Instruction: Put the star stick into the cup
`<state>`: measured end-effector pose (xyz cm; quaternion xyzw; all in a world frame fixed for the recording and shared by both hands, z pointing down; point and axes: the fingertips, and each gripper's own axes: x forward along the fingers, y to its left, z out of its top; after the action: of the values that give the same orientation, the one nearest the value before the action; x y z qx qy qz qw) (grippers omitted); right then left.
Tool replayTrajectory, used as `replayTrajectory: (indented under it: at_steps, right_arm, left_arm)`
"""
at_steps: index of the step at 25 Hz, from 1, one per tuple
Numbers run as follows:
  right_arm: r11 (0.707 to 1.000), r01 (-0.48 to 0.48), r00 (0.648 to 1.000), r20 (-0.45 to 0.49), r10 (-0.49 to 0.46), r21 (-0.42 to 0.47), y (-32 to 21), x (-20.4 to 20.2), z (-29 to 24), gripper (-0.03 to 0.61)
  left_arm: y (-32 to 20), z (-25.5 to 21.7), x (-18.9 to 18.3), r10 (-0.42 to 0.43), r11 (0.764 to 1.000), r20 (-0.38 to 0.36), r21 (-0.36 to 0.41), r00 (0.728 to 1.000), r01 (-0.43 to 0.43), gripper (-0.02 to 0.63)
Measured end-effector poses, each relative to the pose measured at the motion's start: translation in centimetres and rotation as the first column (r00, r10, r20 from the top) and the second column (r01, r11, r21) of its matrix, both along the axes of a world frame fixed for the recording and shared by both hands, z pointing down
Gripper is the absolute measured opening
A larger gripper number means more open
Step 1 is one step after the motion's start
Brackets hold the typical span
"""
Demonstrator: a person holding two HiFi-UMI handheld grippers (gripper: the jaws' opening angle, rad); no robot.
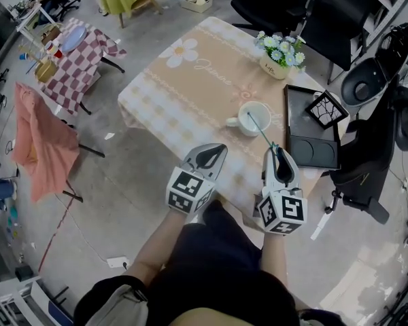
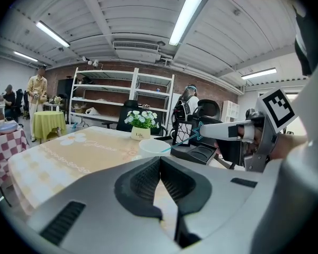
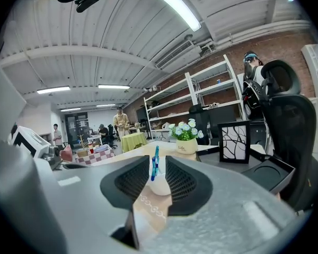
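Observation:
A white cup (image 1: pixel 253 119) stands on the beige flowered table (image 1: pixel 183 80), toward its right side. The thin teal star stick (image 1: pixel 262 131) slants out of the cup, its lower end inside and its star end up at my right gripper (image 1: pixel 277 149). In the right gripper view the star stick (image 3: pixel 155 163) stands edge-on between the jaws of the right gripper (image 3: pixel 155 166), which are slightly parted, with the cup (image 3: pixel 160 187) showing through the gap. My left gripper (image 1: pixel 219 148) hangs shut and empty over the table's near edge, left of the cup (image 2: pixel 151 147).
A pot of white flowers (image 1: pixel 280 56) stands behind the cup. A black tray (image 1: pixel 311 131) with a framed picture (image 1: pixel 326 109) lies at the table's right edge. Black office chairs (image 1: pixel 367 148) crowd the right side; more tables stand far left.

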<state>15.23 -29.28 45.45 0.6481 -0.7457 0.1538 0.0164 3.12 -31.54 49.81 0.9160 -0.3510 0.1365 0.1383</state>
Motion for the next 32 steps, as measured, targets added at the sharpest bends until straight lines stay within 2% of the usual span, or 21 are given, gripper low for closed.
replayTrajectory:
  at_steps: [11,18,25,32]
  right_arm:
    - [0.999,-0.027,1.0,-0.015,0.027,0.032,4.4,0.5,-1.2,0.084]
    - [0.996,-0.051,0.998,-0.017,0.052,0.067,8.0,0.2,-2.2,0.084]
    - [0.994,-0.068,0.997,-0.014,0.07,0.079,11.2,0.0,-2.5,0.081]
    - [0.994,-0.085,0.996,-0.021,0.087,0.073,14.0,0.2,-2.5,0.006]
  left_arm:
    - [3.8,-1.0,0.8,0.026,0.999,-0.019,0.028,0.999,-0.025,0.011]
    - [7.2,-1.9,0.1,0.018,0.999,-0.036,0.051,0.999,-0.016,0.011]
    - [10.0,-2.7,-1.1,-0.007,0.996,-0.049,0.085,0.999,0.012,0.011]
    - [11.9,-3.9,-2.9,-0.1,0.983,-0.066,0.15,0.993,0.109,0.011]
